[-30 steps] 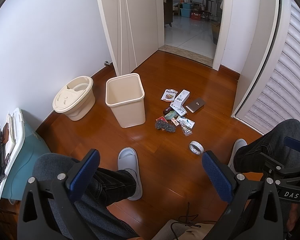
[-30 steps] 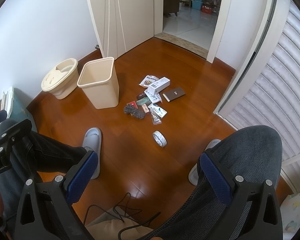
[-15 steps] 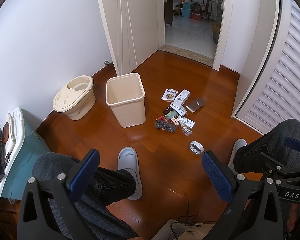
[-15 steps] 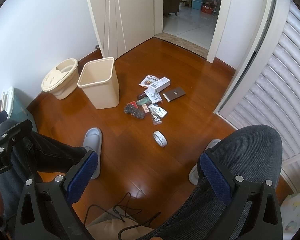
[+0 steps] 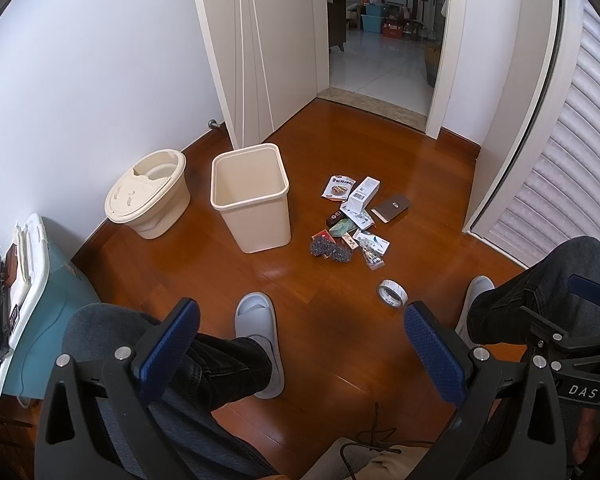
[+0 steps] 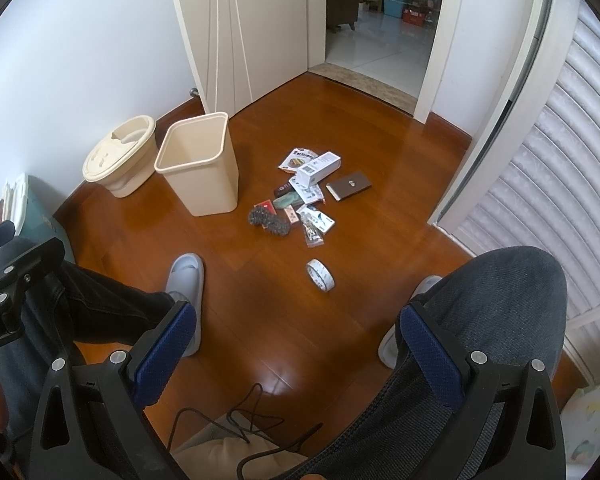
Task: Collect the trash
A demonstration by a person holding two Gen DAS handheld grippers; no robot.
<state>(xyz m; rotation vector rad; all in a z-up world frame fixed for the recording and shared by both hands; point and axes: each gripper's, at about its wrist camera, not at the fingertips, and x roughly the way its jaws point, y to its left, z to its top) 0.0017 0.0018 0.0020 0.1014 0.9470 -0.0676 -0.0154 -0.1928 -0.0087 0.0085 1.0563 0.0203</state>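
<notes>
A pile of trash (image 5: 350, 220) (image 6: 304, 196) lies on the wooden floor: a white box (image 5: 364, 192), packets, a dark card (image 5: 392, 207) and a grey scouring pad (image 5: 330, 249). A roll of tape (image 5: 392, 294) (image 6: 320, 275) lies nearer to me. An empty beige bin (image 5: 252, 196) (image 6: 198, 168) stands left of the pile. My left gripper (image 5: 300, 344) is open, held above the person's lap, far from the trash. My right gripper (image 6: 298, 344) is open too, with nothing between its fingers.
A beige lidded tub (image 5: 146, 196) sits by the wall left of the bin. The seated person's legs and grey slippers (image 5: 258, 340) (image 6: 186, 288) stretch toward the trash. A teal box (image 5: 36, 292) stands at the left, a louvred door (image 6: 540, 200) at the right, an open doorway (image 5: 384, 40) beyond.
</notes>
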